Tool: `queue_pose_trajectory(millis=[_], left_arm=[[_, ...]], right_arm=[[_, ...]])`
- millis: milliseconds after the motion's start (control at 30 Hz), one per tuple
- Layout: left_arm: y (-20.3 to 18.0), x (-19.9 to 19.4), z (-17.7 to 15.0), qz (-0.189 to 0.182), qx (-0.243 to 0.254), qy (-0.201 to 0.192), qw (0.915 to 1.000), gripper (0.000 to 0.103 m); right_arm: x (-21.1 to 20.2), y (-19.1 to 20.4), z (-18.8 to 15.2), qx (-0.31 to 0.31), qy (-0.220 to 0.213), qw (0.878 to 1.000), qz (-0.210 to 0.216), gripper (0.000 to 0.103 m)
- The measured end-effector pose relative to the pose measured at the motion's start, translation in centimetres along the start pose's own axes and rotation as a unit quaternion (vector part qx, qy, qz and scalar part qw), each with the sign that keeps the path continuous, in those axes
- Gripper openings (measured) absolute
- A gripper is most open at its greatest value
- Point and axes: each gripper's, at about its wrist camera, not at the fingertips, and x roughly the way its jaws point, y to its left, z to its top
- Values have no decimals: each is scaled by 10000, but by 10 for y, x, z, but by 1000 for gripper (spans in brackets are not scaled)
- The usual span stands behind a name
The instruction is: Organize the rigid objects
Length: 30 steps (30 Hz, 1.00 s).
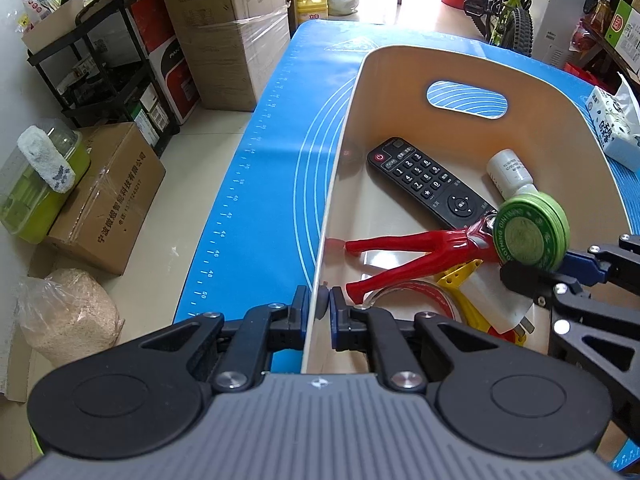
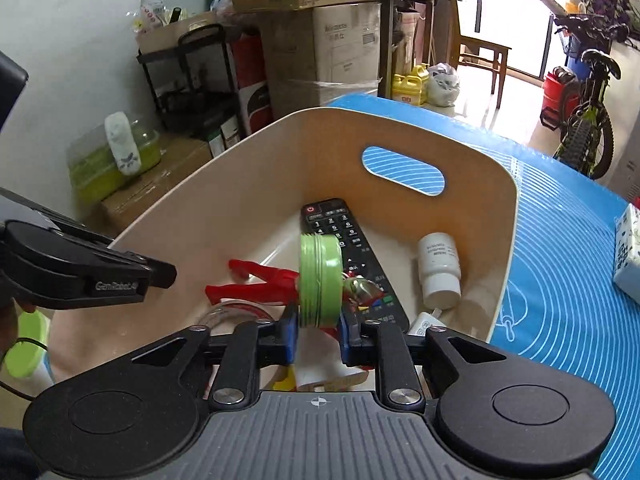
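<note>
A cream bin (image 1: 460, 54) stands on the blue mat (image 1: 280, 160). My left gripper (image 1: 320, 304) is shut on the bin's near left wall, one pad on each side. Inside lie a black remote (image 1: 428, 182), a white bottle (image 1: 510, 170), a red toy figure (image 1: 408, 256), a tape roll (image 1: 404, 292), a yellow piece (image 1: 456, 280) and a white charger (image 1: 496, 300). My right gripper (image 2: 319, 334) hangs over the bin's near end with a round green tin (image 2: 318, 284) standing on edge between its pads, which touch both flat faces. The tin (image 1: 530, 232) hides part of the toy.
A tissue pack (image 2: 628, 256) lies on the mat right of the bin (image 2: 320, 114). Beyond the table's left edge the floor holds cardboard boxes (image 1: 108, 200), a black rack (image 1: 104, 64) and a bag of grain (image 1: 68, 316). A bicycle (image 1: 508, 8) stands at the back.
</note>
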Motion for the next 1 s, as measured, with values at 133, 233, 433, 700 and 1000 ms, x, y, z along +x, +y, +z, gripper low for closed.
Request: queue_pose_trajectory(millis=[133, 233, 433, 700, 1000], left_arm=[[-1, -5, -1, 34, -98, -76, 9999, 12], [-5, -13, -1, 152, -163, -184, 9996, 17], [-17, -45, -2, -68, -275, -583, 9979, 65], [-35, -85, -16, -32, -264, -811, 9964, 76], [-59, -126, -40, -60, -148, -1077, 9941, 76]], right_arm=[[-12, -5, -5, 141, -113, 9998, 48, 54], [-26, -5, -5, 200, -176, 9996, -104, 69], [-71, -9, -10, 332, -572, 9977, -160, 83], [-127, -26, -27, 751, -947, 9914, -501, 95], [-177, -43, -60, 1029, -1110, 9853, -788, 97]])
